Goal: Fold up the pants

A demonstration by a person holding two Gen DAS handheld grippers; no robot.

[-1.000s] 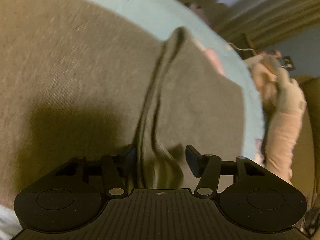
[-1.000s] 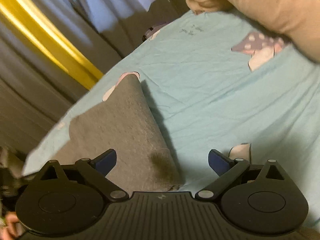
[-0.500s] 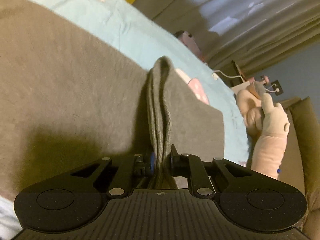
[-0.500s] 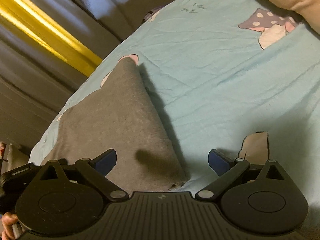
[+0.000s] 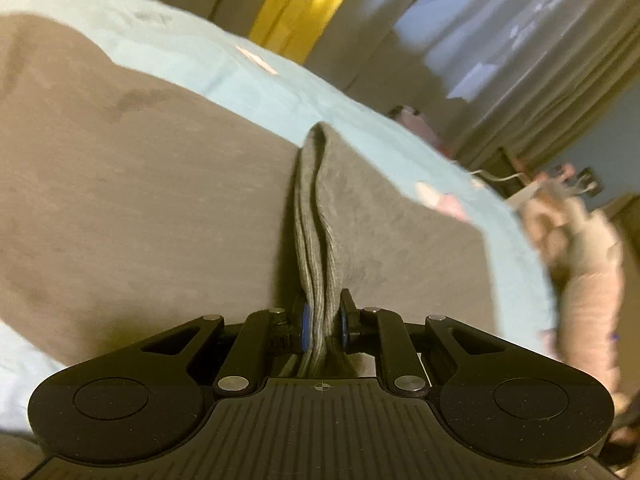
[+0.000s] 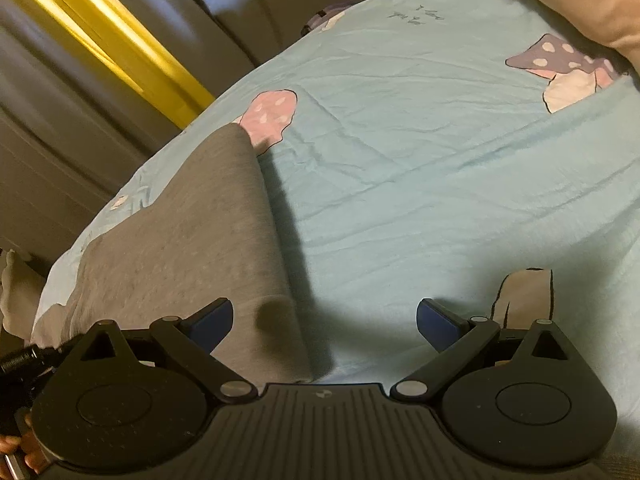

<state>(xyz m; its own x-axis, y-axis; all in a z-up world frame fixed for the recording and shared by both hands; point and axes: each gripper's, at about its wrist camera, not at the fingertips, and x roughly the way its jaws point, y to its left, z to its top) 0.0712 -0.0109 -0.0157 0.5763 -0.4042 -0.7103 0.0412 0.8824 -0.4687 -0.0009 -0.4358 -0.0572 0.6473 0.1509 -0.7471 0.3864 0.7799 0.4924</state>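
Grey pants [image 5: 160,200] hem is pinched by the left tool [image 5: 322,326]; a thin bite could slip free. The right tool [image 6: 324,322] hangs spread and empty above the bed sheet [image 6: 440,160], leaving that corner to sag.

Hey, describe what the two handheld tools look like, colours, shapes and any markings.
Both are the same build. The left tool and right tool are matte black, with a ribbed central plate bearing a small crosshair mark, a round disc housing on each side, and angled link arms joined by silver rivets. Each finger ends in a blue pad. No sleeve is visible.
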